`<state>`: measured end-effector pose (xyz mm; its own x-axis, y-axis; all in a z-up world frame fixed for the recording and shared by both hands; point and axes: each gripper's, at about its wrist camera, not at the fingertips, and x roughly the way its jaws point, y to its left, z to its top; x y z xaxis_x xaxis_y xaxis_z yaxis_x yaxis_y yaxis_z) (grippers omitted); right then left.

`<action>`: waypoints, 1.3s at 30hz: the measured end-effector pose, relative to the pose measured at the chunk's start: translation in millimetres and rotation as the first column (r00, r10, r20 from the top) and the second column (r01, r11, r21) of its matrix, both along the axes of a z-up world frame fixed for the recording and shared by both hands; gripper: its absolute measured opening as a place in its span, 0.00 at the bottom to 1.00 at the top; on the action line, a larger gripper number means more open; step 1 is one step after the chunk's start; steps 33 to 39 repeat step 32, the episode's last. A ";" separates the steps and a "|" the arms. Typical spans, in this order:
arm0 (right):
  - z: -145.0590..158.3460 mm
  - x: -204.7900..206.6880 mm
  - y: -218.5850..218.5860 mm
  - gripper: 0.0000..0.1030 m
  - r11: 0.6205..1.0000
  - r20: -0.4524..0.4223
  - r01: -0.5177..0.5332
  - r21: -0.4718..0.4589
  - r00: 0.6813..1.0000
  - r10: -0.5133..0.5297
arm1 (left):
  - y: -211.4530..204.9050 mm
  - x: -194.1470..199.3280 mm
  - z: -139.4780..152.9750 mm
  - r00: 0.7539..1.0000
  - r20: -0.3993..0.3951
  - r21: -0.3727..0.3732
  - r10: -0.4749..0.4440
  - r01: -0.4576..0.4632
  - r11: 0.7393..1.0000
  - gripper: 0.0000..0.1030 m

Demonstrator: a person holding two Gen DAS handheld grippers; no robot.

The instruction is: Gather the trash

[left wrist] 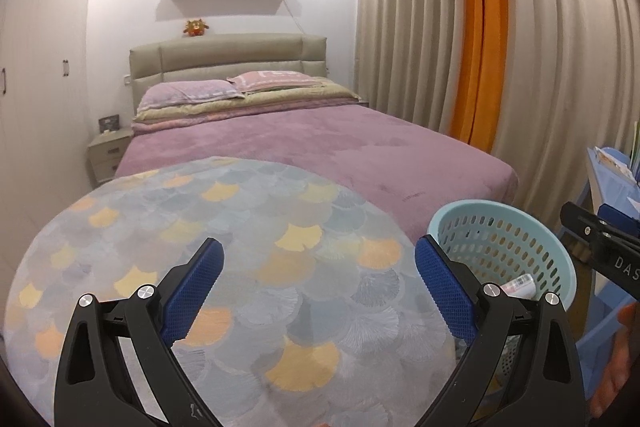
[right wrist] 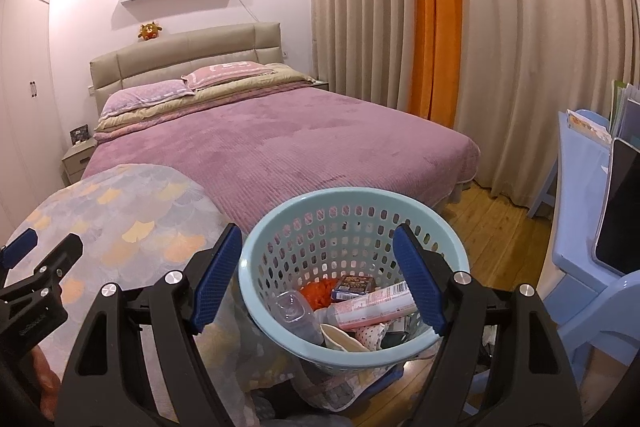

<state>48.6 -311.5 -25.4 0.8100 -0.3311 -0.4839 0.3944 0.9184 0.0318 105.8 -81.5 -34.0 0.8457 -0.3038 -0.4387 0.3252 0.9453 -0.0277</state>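
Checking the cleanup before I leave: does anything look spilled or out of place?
Nothing stands out. The trash sits inside the blue basket, none over its rim, and the patterned tabletop shows no litter. Both the left gripper and right gripper are open and hold nothing.

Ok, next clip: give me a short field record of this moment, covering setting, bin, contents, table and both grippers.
setting: bedroom, purple-covered bed, beige curtains
bin: light blue perforated plastic basket, right of the table
contents: pink-labelled tube, clear plastic bottle, orange crumpled piece, small dark box, other scraps
table: round top with fan-patterned grey and yellow cloth, no loose trash visible on it
left gripper: open, empty, over the cloth
right gripper: open, empty, above the basket
status: trash looks collected
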 end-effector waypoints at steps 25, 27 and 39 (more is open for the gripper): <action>15.0 0.1 36.0 0.72 0.999 -0.008 -0.045 0.000 0.999 0.045 | 18.9 -20.0 22.4 0.999 0.047 0.034 0.018 -0.019 0.999 0.91; 14.3 -1.0 38.1 0.72 0.999 -0.005 -0.050 -0.004 0.999 0.050 | 23.7 -20.2 23.2 0.999 0.038 0.020 0.017 -0.018 1.000 0.91; 13.6 0.1 48.0 0.72 0.997 0.003 -0.078 -0.014 0.997 0.078 | 36.3 -24.2 24.5 0.998 0.040 0.017 0.038 -0.039 0.999 0.91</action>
